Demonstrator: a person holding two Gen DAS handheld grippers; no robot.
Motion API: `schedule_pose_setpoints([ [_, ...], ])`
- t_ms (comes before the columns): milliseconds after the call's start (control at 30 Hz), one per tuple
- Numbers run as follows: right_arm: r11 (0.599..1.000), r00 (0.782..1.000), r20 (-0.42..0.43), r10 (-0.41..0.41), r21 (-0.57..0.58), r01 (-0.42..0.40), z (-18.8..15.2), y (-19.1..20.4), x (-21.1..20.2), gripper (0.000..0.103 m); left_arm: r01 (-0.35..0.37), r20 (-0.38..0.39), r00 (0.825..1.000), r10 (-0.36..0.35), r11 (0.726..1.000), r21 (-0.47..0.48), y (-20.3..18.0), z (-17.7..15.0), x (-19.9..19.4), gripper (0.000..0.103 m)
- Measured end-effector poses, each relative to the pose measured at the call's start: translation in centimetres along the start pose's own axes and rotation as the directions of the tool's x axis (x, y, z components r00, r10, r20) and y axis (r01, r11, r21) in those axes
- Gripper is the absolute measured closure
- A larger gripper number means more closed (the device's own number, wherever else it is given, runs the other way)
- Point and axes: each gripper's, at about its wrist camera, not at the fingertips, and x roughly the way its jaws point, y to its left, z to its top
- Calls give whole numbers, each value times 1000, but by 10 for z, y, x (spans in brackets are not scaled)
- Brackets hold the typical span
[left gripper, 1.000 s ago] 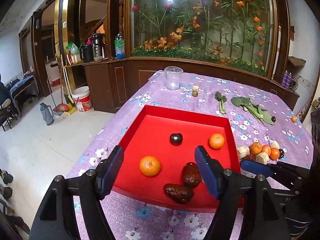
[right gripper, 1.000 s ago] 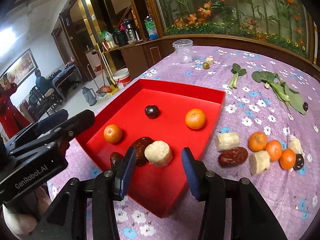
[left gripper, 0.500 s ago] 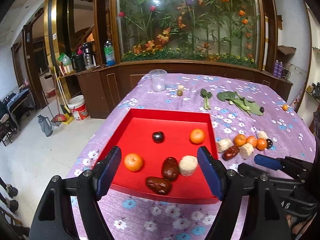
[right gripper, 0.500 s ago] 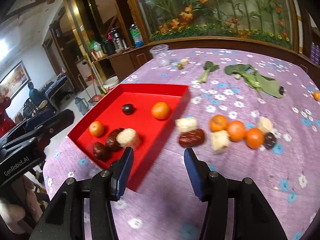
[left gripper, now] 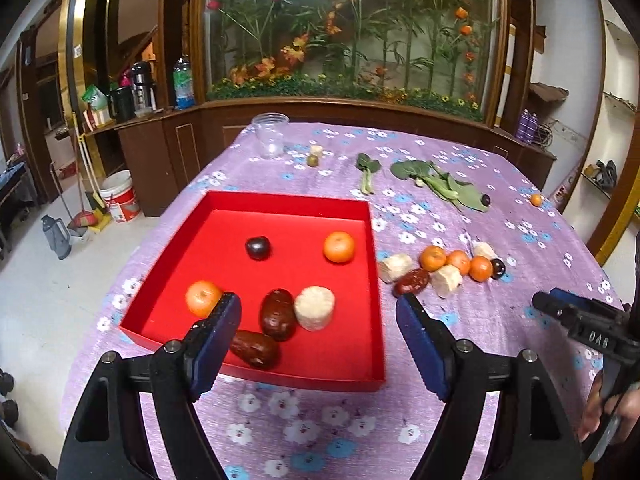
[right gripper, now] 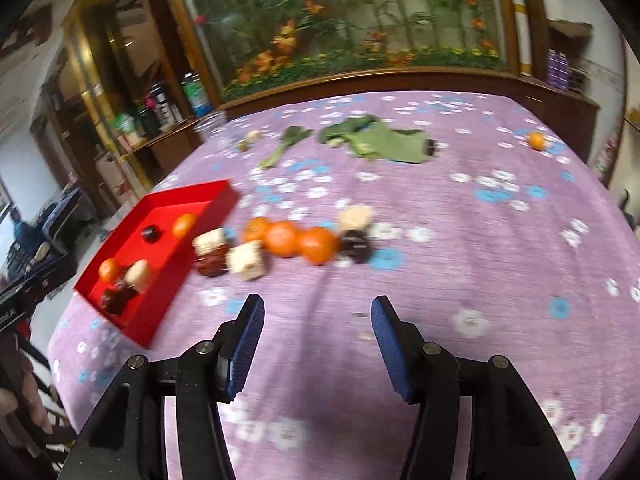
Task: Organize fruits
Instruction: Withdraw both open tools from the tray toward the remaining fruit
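Note:
A red tray [left gripper: 372,248] [right gripper: 160,320] on the purple flowered tablecloth holds two oranges [left gripper: 339,246], a dark plum [left gripper: 257,247], two brown dates [left gripper: 276,314] and a pale round chunk [left gripper: 314,307]. Right of it lies a cluster of loose fruit: three oranges [right gripper: 283,239], pale chunks [right gripper: 249,260], a date [right gripper: 210,264] and a dark plum [right gripper: 355,245]. My left gripper [left gripper: 318,320] hangs open over the tray's near edge, empty. My right gripper [right gripper: 316,328] is above bare cloth in front of the cluster, its jaws opening with nothing between them.
Leafy greens [left gripper: 440,184], a clear plastic cup [left gripper: 271,135], a small green fruit [left gripper: 313,160] and a lone orange [left gripper: 535,199] lie farther back. A wooden cabinet and flower display stand behind the table. A person's hand [left gripper: 608,416] holds the right gripper.
My right gripper has swung right, away from over the tray to the cloth before the loose cluster, and widened. The pale chunk it hovered over now rests in the tray. My left gripper drew back a little.

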Motion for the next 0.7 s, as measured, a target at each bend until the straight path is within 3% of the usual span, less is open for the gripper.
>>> schedule_pose_setpoints([
  [100, 999, 1000, -6, -22, 24, 22, 3, -15, 0, 42, 55, -16, 998, -55, 998, -2, -9, -3, 4, 24],
  [300, 1000, 1000, -28, -5, -16, 5, 10, -7, 17, 42, 153, -32, 988, -153, 988, 13, -29, -7, 9, 24],
  [467, 994, 998, -49, 46, -94, -51, 14, 17, 33, 42, 167, -31, 986, -167, 986, 13, -39, -7, 15, 24],
  [700, 997, 997, -72, -6, -79, 0, 24, 7, 57, 42, 226, -83, 972, -221, 973, 55, -58, -8, 36, 24],
])
